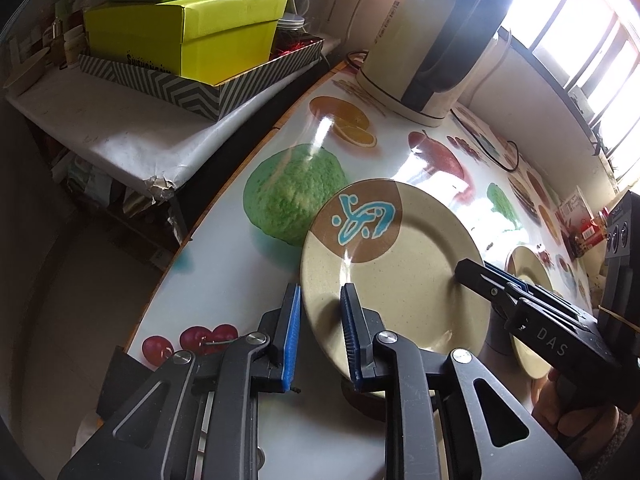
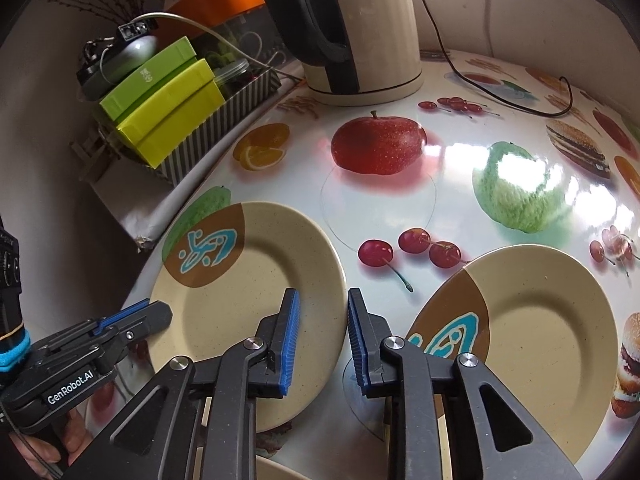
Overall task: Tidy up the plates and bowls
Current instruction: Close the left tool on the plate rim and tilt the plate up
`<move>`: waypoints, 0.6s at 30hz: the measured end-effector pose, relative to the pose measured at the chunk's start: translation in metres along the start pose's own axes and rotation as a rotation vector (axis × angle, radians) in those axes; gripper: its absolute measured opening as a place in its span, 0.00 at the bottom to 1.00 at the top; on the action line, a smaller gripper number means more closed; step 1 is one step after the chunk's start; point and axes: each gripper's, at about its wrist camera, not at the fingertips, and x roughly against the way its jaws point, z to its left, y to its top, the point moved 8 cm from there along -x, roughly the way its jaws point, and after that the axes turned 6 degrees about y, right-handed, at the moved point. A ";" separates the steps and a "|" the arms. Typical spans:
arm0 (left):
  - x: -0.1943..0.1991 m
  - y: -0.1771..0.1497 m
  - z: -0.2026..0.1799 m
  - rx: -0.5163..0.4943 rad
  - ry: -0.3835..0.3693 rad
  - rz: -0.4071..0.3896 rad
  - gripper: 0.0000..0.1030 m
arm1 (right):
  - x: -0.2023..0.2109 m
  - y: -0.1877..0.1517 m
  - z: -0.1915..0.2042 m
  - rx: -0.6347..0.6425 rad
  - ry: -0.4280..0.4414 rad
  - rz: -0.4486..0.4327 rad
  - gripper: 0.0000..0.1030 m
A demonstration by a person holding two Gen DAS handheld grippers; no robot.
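Fruit-printed oilcloth [image 2: 384,208] is gleaming under window light across the table, with green boxes [image 2: 168,108] stacked in a striped tray off the left edge and a cream kettle [image 2: 360,28] parked at the back, out of the working lane. Over on the left, the left gripper [image 1: 318,316] is straddling the near rim of the left plate [image 2: 240,300], fingers released, one pad outside the rim and one over the well, apparently lining up a pinch. Moving rightward, the right gripper [image 2: 323,336] is straddling the same plate's opposite rim, also unclenched. Farther right, a second matching plate [image 2: 540,340] is lying apart, likely the stacking partner. Readable lettering: "GenRobot.AI" and "DAS" on the gripper bodies; the box print is too small to make out.
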 end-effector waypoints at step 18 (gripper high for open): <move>0.037 -0.006 -0.011 -0.026 -0.012 -0.044 0.20 | 0.040 -0.010 0.008 -0.015 0.017 -0.047 0.22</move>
